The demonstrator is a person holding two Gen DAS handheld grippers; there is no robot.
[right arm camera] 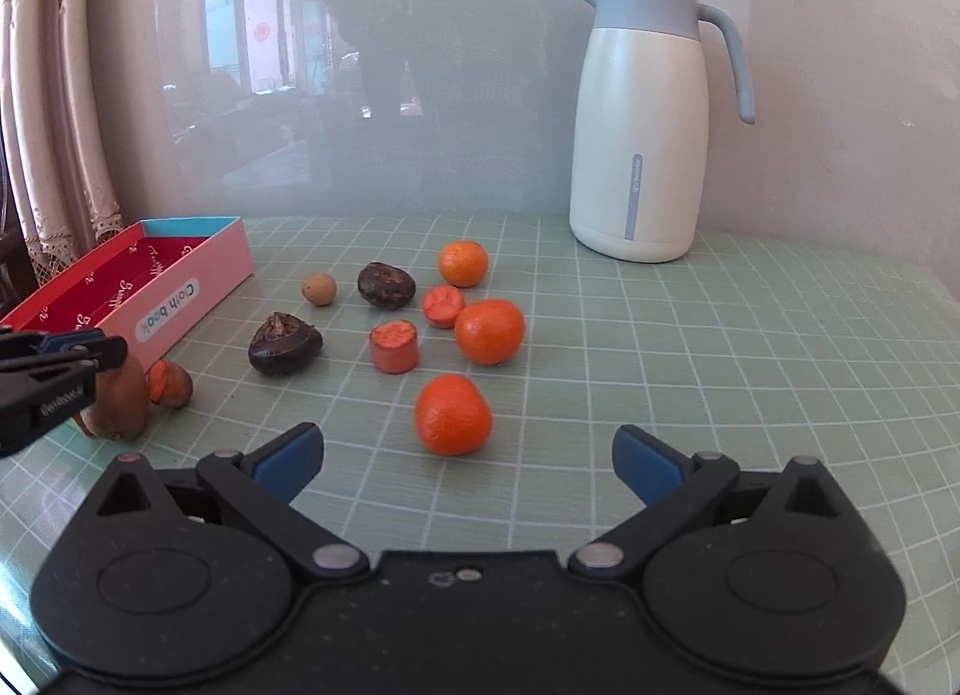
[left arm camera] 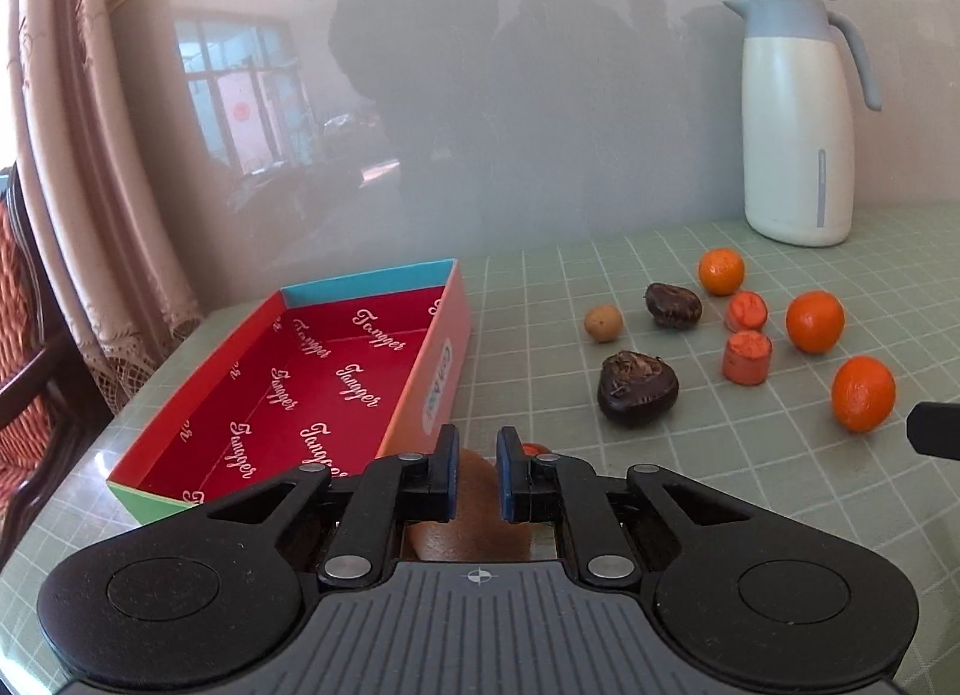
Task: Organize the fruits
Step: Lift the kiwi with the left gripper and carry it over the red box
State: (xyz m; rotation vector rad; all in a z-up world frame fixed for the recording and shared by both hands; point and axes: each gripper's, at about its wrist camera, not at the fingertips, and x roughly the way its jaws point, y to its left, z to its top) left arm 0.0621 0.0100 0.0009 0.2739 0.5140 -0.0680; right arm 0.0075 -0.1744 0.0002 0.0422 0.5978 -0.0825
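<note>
My left gripper is shut on a brown kiwi just in front of the open red-lined box. In the right wrist view that gripper clamps the kiwi from above, close to the box's pink wall. My right gripper is open, and an orange lies just ahead of its fingers, untouched. Two more oranges, two orange cut pieces, two dark nuts and a small tan fruit are scattered on the table.
A white and blue thermos jug stands at the back right against the wall. A small orange-cut piece lies next to the kiwi. The green checked tablecloth covers the table. A curtain and a chair hang past the left edge.
</note>
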